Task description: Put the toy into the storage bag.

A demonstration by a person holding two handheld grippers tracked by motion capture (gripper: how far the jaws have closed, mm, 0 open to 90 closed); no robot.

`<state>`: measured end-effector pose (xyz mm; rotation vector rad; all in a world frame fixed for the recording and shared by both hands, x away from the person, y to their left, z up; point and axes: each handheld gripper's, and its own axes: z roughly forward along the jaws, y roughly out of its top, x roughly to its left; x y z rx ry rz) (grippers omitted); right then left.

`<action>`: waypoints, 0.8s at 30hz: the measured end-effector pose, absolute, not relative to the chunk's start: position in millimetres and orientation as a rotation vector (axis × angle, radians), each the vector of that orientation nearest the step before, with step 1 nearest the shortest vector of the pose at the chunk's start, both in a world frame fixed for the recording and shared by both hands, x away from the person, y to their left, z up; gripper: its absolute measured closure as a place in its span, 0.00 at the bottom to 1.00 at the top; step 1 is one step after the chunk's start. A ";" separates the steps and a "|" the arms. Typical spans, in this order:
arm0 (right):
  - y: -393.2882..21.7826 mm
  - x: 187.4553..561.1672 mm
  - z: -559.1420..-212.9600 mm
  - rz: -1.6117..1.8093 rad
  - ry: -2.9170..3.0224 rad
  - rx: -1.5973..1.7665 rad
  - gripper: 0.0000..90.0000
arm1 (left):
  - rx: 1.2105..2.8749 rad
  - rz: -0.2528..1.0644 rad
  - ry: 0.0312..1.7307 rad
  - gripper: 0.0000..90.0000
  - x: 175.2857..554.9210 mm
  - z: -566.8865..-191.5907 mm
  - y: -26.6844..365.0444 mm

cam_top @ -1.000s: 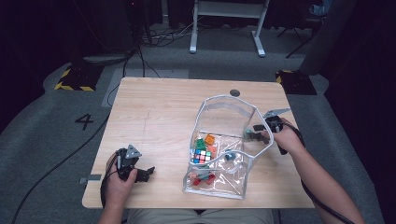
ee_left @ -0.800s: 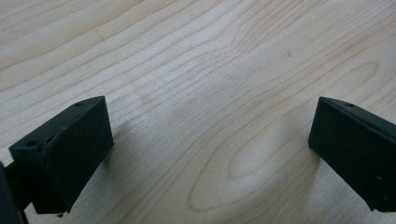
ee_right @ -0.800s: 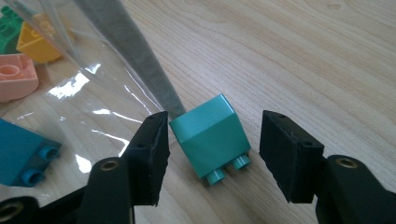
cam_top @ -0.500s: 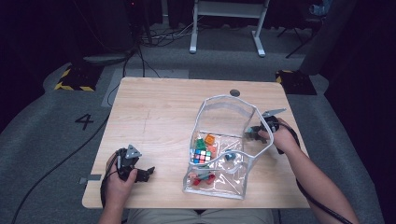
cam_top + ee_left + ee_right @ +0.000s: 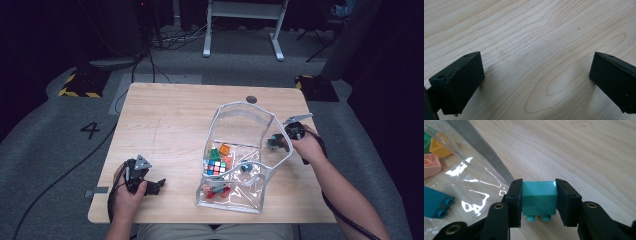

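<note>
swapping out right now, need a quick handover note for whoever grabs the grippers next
Right gripper: jaws have just been closing and now clamp a teal block at the right edge of the clear pouch, low over the table.
Left gripper: jaws open with nothing between them, low over bare wood at the table's near left.
In the pouch: a colour cube, orange, green and pink blocks, a dark teal block, and red pieces near the front.
Done: several toys lie in the pouch, teal block gripped.
Left: probably move the teal block over the pouch's opening and release it.
</note>
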<state>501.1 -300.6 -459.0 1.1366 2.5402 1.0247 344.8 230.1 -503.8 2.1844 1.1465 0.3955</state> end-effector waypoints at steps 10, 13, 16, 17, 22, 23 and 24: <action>-318.4 490.3 -413.8 1.064 2.492 1.146 0.66 | 2.184 0.395 1.146 0.00 344.8 -503.8 230.0; -322.4 487.6 -399.8 1.078 2.473 1.150 0.66 | 2.184 0.395 1.146 0.00 344.8 -503.8 230.0; -325.4 485.1 -384.3 1.092 2.451 1.141 0.66 | 2.184 0.395 1.146 0.00 344.8 -503.8 230.0; -326.3 484.0 -378.3 1.094 2.443 1.141 0.66 | 2.184 0.395 1.147 0.00 344.7 -503.8 230.0; -330.0 479.6 -358.9 1.085 2.436 1.146 0.66 | 2.184 0.395 1.146 0.00 344.8 -503.8 230.0; -331.3 478.7 -355.4 1.085 2.433 1.148 0.66 | 2.184 0.395 1.147 0.00 344.8 -503.8 230.0; -332.5 477.7 -351.8 1.083 2.431 1.145 0.66 | 2.184 0.395 1.146 0.00 344.8 -503.8 230.0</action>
